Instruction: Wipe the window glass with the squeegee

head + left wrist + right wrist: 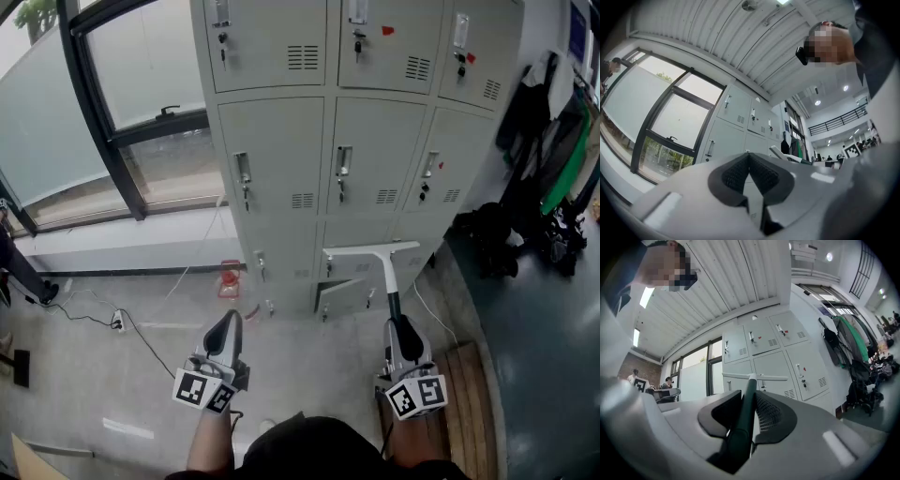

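Right claw (pixel 398 325): clamped on the dark handle of the squeegee (pixel 388 277), blade upward, near the lockers (pixel 356 141).
Left claw (pixel 228 324): closed on nothing, held low.
Window glass (pixel 141 66): far to the left, not yet touched.
Risk: likely knocking the wide blade against the lockers when turning left; possible twisting of the handle in the grip.

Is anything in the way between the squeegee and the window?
Nothing visible blocks it. The squeegee, clamped in the right gripper, points at the lockers; the window glass is off to its left, beside those lockers.
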Action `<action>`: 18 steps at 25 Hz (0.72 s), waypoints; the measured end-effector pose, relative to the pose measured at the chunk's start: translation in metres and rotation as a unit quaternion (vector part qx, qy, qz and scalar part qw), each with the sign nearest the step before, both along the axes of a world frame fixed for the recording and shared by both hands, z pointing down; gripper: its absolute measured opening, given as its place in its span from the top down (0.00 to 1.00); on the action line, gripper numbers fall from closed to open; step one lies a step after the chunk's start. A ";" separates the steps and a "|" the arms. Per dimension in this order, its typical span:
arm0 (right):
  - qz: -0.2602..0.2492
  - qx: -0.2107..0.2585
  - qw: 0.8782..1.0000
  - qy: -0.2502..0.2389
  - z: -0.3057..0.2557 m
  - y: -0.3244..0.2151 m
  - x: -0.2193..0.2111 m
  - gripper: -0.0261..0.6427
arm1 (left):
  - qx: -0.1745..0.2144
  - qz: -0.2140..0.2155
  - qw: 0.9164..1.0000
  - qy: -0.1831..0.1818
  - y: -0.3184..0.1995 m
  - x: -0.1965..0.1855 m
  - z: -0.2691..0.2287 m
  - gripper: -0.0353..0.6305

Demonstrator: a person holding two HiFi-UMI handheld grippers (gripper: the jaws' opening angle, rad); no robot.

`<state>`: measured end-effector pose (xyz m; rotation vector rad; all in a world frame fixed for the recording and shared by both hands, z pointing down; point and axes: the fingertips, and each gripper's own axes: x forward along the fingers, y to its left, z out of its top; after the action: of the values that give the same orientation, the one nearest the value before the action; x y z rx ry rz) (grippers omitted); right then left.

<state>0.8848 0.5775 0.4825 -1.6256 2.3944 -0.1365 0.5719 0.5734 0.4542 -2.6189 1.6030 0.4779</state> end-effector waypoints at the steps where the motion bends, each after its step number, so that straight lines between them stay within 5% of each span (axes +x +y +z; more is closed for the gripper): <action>1: -0.003 -0.001 1.000 0.001 0.000 0.000 0.000 0.82 | -0.003 -0.002 1.000 0.000 0.000 -0.001 0.002 0.95; 11: -0.026 -0.007 1.000 -0.002 0.003 -0.007 -0.018 0.82 | -0.017 -0.015 1.000 0.003 0.003 -0.015 0.013 0.95; 18: -0.045 -0.001 0.999 -0.005 -0.003 -0.011 -0.050 0.82 | -0.021 -0.053 0.998 0.006 0.012 -0.061 0.015 0.95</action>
<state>0.8343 0.5663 0.4798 -1.5152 2.4609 -0.1614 0.5114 0.5849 0.4696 -2.5487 1.7619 0.4598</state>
